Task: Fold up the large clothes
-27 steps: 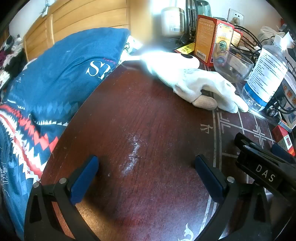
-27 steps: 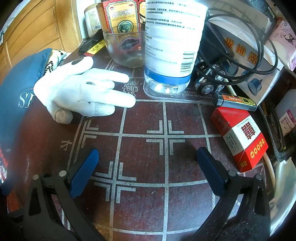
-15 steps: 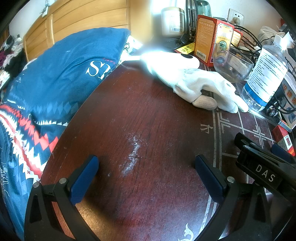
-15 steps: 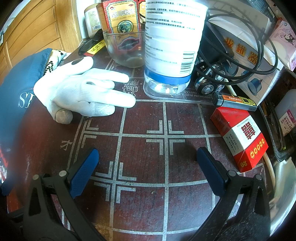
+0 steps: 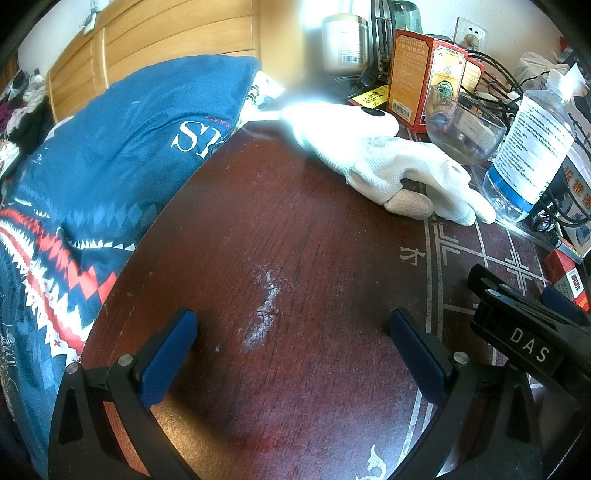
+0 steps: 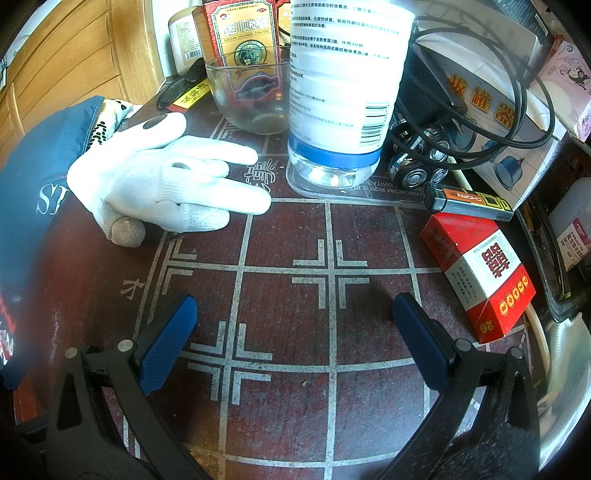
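Nothing has shifted since the earlier frames: both of your grippers sit where they were, low over the dark red wooden table [image 5: 280,229], and the gloved hand has not moved. Your left gripper [image 5: 291,350] has its blue-padded jaws wide apart with only bare tabletop and a pale scuff between them. Your right gripper [image 6: 295,339] is likewise spread wide, holding nothing, over the white grid lines painted on the table. The blue garment [image 5: 110,155], with its red and white zigzag pattern and white lettering, lies bunched at the left edge of the table, draping off that side; neither gripper touches it. In the right wrist view it shows only as a blue fold at the far left [image 6: 33,177]. A hand in a white glove [image 6: 166,181] rests flat on the table, its fingertips pointing right toward the clear plastic bottle [image 6: 343,92]. Just beyond the glove stands a glass bowl [image 6: 247,92], with a red and gold box [image 6: 236,33] behind it. To the near right lies a red cigarette pack [image 6: 480,273], and a lighter [image 6: 469,201] sits just beyond it.
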